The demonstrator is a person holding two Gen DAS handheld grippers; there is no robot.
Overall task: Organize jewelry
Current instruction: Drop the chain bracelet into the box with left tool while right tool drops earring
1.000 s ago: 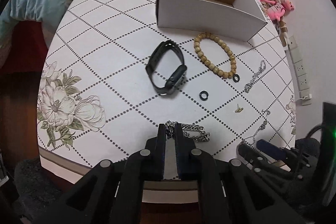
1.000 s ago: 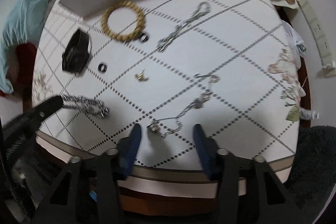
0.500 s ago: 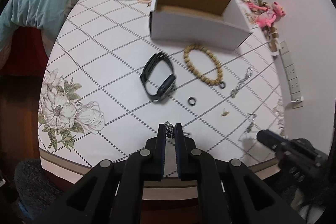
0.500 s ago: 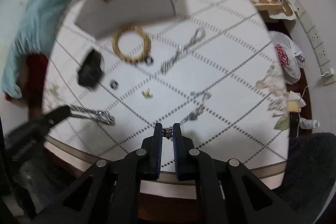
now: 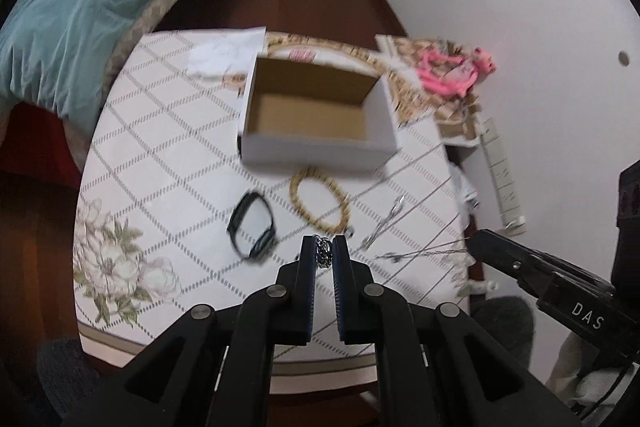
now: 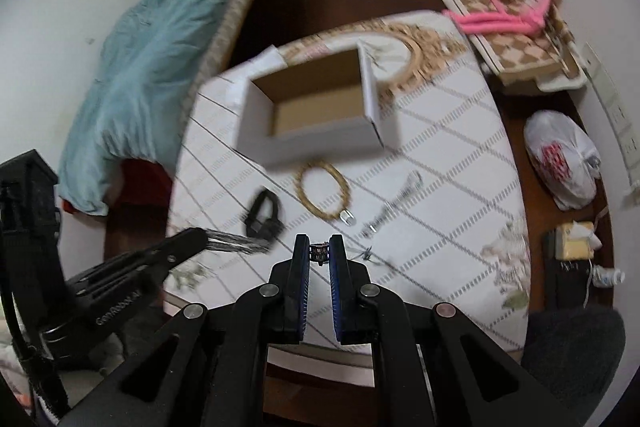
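Observation:
My left gripper [image 5: 323, 251] is shut on a chunky silver chain bracelet [image 5: 322, 254], lifted above the table; the bracelet streams from its tip in the right wrist view [image 6: 236, 242]. My right gripper [image 6: 319, 250] is shut on a thin silver necklace [image 6: 319, 251], whose chain trails from its tip in the left wrist view [image 5: 424, 251]. An open, empty white cardboard box [image 5: 316, 115] stands at the far side of the table. In front of it lie a wooden bead bracelet [image 5: 320, 203], a black smartwatch [image 5: 253, 227] and another silver chain [image 5: 384, 223].
The round table [image 5: 160, 155] has a white diamond-pattern cloth with flowers. A small ring [image 6: 347, 215] lies by the beads. A pink plush toy [image 5: 452, 75] sits at the far right, a bed with a teal blanket [image 5: 80, 3] at left, a plastic bag [image 6: 560, 163] on the floor.
Both grippers rose well above the table, each lifting its chain. The right gripper closed on the thin necklace a second ago. The box interior is now in view.

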